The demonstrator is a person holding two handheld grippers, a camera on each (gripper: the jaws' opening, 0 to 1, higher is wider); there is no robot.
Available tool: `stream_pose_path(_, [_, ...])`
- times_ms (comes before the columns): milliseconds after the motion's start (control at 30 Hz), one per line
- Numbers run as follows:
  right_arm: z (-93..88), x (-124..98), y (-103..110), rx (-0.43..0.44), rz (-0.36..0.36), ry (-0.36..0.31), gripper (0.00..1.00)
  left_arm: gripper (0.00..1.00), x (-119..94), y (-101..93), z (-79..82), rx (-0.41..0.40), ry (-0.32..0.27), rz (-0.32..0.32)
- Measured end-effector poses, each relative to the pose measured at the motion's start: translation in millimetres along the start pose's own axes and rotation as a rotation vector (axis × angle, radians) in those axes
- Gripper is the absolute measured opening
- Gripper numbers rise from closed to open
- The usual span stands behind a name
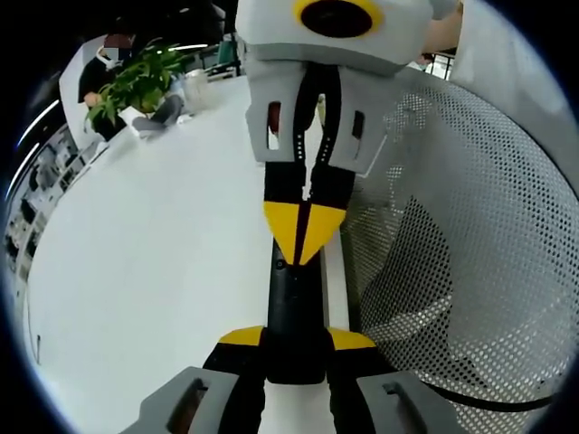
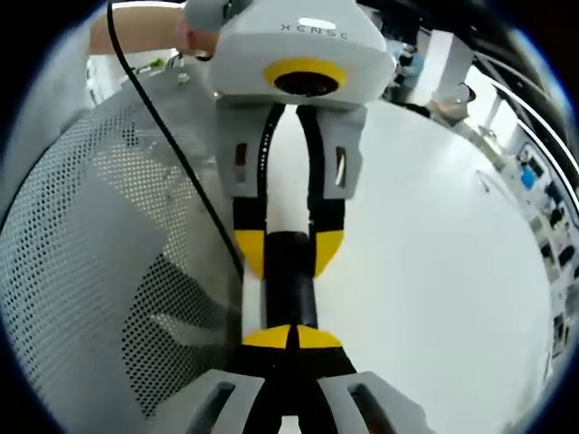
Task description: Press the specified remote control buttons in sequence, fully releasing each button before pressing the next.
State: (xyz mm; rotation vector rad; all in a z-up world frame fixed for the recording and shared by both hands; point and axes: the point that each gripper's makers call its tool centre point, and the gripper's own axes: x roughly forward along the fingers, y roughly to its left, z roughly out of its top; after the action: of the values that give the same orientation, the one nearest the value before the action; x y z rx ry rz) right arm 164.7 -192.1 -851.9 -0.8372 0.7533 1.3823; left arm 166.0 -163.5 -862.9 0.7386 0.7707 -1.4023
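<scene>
The black remote [image 1: 294, 316] lies lengthwise on the white bench [image 1: 154, 271], just beside a perforated mesh basket [image 1: 470, 235]. The left tool [image 1: 297, 342] clamps one end of it between its yellow tips. The right tool [image 1: 304, 226], its tips closed together, rests its point on the remote's top face from the far end.

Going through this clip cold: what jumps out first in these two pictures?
A slim black remote on the white table, clamped between the left gripper at one end, while the right gripper meets it tip-first with its yellow tips together. Beside them curves a white perforated mesh basket. At the table's far edge, a green potted plant.
</scene>
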Motion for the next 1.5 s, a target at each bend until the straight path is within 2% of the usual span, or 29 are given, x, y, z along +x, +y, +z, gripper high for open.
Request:
stream_pose_path(167, [-0.4,1,0,-0.01,0.014,0.021,0.0,0.24,0,0.0,0.2,0.005,0.005,-0.003])
stream_pose_path(300, [-0.8,0,-1,0.015,0.027,0.017,0.0,0.24,1,0.2,0.2,0.007,0.009,-0.004])
stream_pose_path(367, [-0.9,0,-2,0.042,0.038,0.006,0.0,0.24,1,0.3,0.2,0.008,0.01,-0.004])
stream_pose_path(500, [-0.6,-2,-2,0.15,0.081,-0.02,0.0,0.24,1,0.1,0.2,0.007,0.01,-0.005])
stream_pose_path(633, [-6.4,-3,-11,0.119,0.046,0.009,0.0,0.24,1,0.1,0.4,0.004,0.007,-0.004])
stream_pose_path(967, [-2.1,1,-13,0.103,0.08,0.015,0.0,0.24,1,-0.5,0.4,0.006,0.006,-0.006])
stream_pose_path(1133, [-2.5,1,-13,0.119,0.094,0.022,0.0,0.24,1,-0.5,0.5,0.008,0.005,-0.006])
stream_pose_path(1500, [-2.3,5,-16,0.186,0.164,0.097,0.0,0.24,1,-0.3,0.7,0.005,0.005,-0.005])
